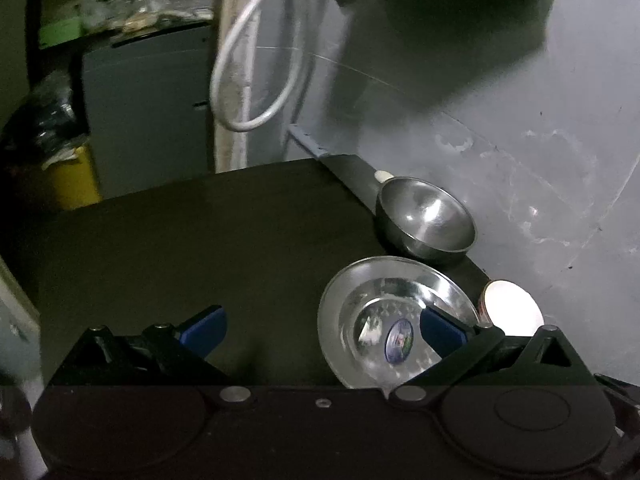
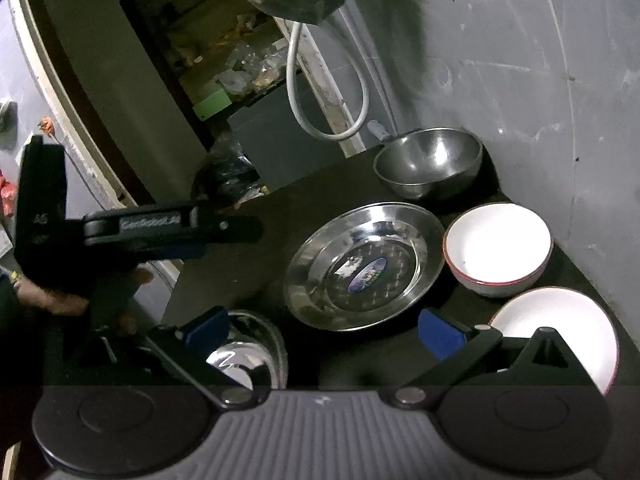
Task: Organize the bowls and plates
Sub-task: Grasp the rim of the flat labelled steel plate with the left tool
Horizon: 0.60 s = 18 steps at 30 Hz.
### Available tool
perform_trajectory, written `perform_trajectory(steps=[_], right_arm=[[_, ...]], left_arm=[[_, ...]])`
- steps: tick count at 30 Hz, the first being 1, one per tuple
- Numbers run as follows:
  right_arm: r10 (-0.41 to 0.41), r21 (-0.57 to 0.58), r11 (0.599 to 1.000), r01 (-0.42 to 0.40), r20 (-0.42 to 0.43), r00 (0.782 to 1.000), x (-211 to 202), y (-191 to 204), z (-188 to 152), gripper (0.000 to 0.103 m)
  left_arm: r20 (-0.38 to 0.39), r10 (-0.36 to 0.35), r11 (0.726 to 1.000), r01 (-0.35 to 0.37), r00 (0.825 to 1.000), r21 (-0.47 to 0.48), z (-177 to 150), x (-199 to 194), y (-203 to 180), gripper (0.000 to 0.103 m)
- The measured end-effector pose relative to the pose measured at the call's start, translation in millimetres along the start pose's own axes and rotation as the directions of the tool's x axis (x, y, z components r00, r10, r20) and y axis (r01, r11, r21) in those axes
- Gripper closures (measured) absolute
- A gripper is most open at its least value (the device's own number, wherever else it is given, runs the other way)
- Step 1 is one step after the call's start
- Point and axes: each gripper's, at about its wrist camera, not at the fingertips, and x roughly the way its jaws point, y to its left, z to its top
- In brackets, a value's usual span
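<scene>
On the dark table (image 1: 200, 240) a steel plate (image 1: 384, 312) with a round sticker lies in front of a steel bowl (image 1: 426, 218), with a white bowl (image 1: 512, 308) to its right. My left gripper (image 1: 322, 332) stands open and empty; its right pad overlaps the plate's edge in the picture. In the right wrist view the steel plate (image 2: 364, 266), steel bowl (image 2: 428, 162), red-rimmed white bowl (image 2: 498, 244) and a white dish (image 2: 560, 328) lie ahead. A small steel bowl (image 2: 252, 356) sits under the left finger of my right gripper (image 2: 324, 334), which is open and empty.
A grey wall (image 2: 540, 80) runs close behind the dishes. A white hose (image 1: 248, 80) hangs at the table's far corner, next to a cluttered shelf (image 2: 224, 60). The left gripper's black body (image 2: 160, 232) and a hand (image 2: 52, 296) are to the left.
</scene>
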Motion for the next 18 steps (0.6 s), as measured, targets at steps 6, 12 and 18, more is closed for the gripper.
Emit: perform_trajectory(steps=[6,12,18], right_arm=[[0.009,0.011,1.0,-0.009,-0.026,1.0,20,-7,4,0.0],[-0.032,0.024,0.999,0.033,-0.058,0.998,38,-15,3,0.0],[-0.066,-0.005,0.998,0.065,-0.065,0.996,45,-16,5,0.001]], left_arm=[[-0.061,-0.037,0.999,0.039,0.997,0.033,11,35,1,0.001],[-0.1,-0.055,0.996,0.061,0.993,0.057,14,58,1,0.001],[-0.157,0.024,0.997,-0.011,0.987,0.081,14,75,-3,0.001]])
